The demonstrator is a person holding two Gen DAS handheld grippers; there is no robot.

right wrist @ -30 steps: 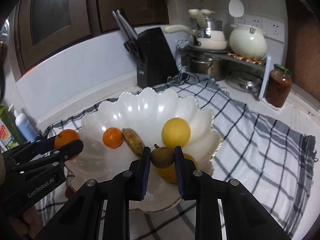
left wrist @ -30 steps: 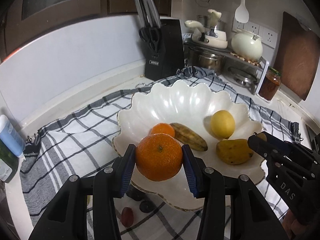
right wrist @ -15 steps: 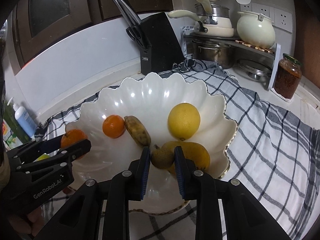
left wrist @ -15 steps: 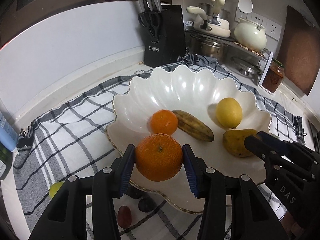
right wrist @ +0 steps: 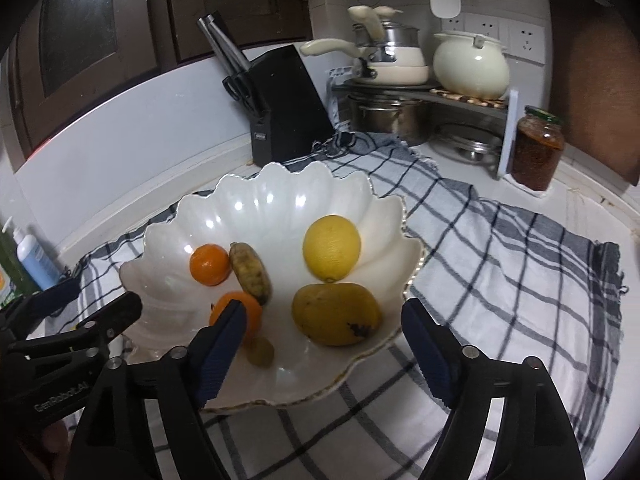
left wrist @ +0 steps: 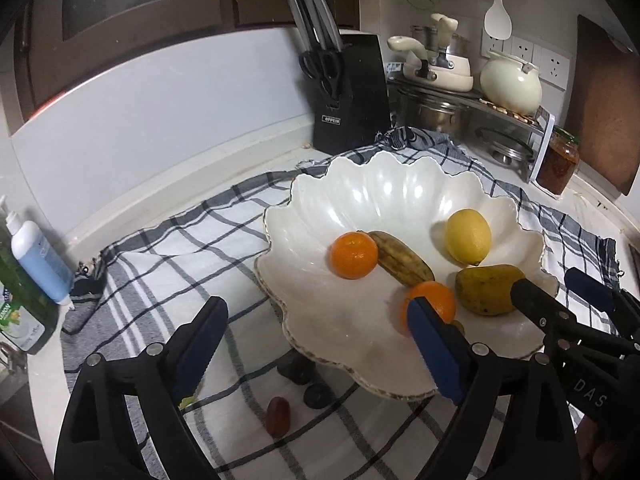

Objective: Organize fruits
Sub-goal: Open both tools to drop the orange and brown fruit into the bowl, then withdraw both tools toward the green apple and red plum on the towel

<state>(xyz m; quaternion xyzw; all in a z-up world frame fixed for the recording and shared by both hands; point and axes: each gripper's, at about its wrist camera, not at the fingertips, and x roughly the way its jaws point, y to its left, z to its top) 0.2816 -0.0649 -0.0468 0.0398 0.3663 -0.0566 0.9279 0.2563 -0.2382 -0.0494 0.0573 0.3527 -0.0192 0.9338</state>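
Observation:
A white scalloped bowl (left wrist: 384,196) (right wrist: 276,204) sits on a checked cloth. In it lie two oranges (left wrist: 353,255) (left wrist: 434,300), a brown banana (left wrist: 404,258), a lemon (left wrist: 468,236), a yellow mango (left wrist: 486,290) and a small green-brown fruit (right wrist: 261,351). My left gripper (left wrist: 316,344) is open and empty over the bowl's near rim, beside the nearer orange (right wrist: 240,312). My right gripper (right wrist: 324,344) is open and empty, just above the small fruit and the mango (right wrist: 335,314). Small dark fruits (left wrist: 316,394) and a red one (left wrist: 278,416) lie on the cloth.
A black knife block (left wrist: 348,92) stands behind the bowl. A rack with pots and a cream kettle (left wrist: 510,82) is at the back right, with a red jar (left wrist: 558,166) beside it. Soap bottles (left wrist: 38,260) stand at the left edge.
Both grippers have opened. The left one let go of its orange and the right one let go of the small fruit; both now lie in the bowl. Both grippers pulled back.

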